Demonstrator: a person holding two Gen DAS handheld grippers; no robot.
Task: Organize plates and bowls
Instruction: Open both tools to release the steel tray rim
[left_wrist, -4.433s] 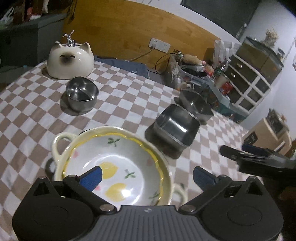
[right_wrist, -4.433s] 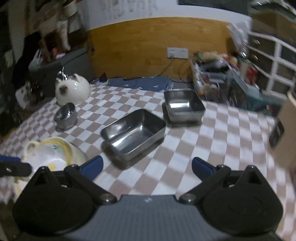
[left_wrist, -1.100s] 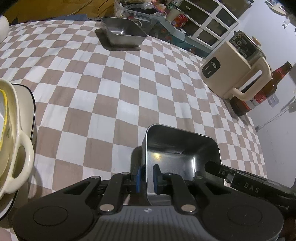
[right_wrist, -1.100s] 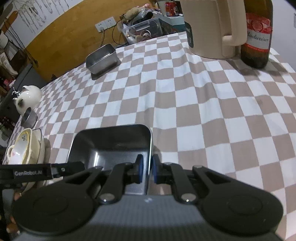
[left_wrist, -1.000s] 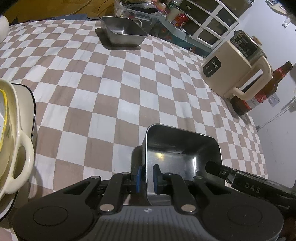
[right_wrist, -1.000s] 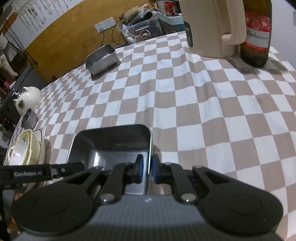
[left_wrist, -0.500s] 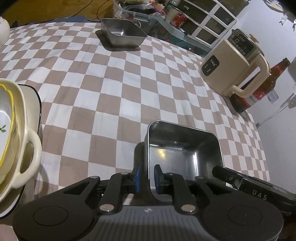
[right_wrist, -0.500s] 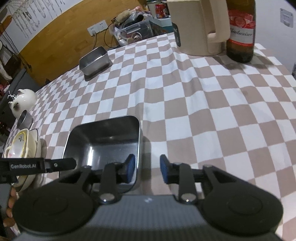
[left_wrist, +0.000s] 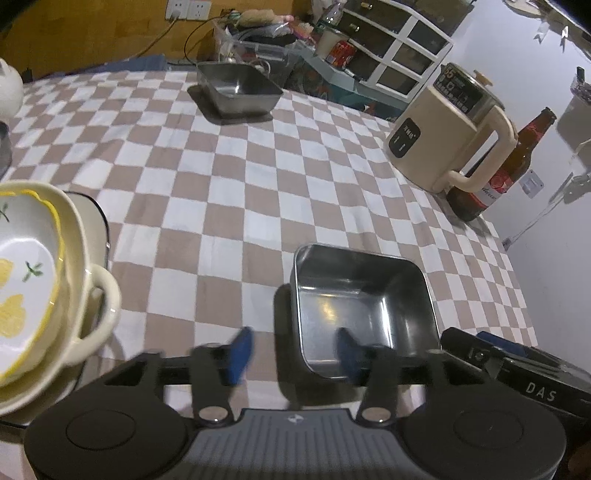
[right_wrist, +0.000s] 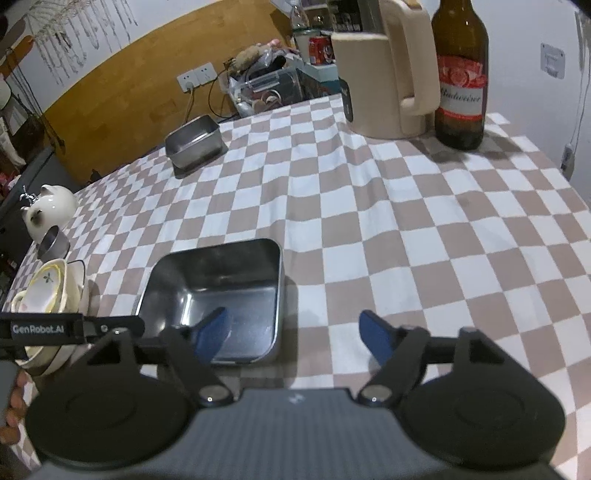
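- Left tool (left_wrist: 291, 350): jaws just opened, straddling the tin's (left_wrist: 360, 306) left wall without pressing.
- Right tool (right_wrist: 295, 334): jaws just opened wide, astride the tin's right wall, pads clear.
- The tin sits flat on the tabletop (left_wrist: 229, 177), lower centre of both views.
- To finish the release well, lift both tools straight off so no pad drags a wall.
- Stacked bowls (left_wrist: 33, 280) at left.

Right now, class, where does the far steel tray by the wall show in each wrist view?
Left wrist: far steel tray, top centre.
Right wrist: same tray, upper left.
Shared landmark: cream kettle, with the beer bottle beside it.
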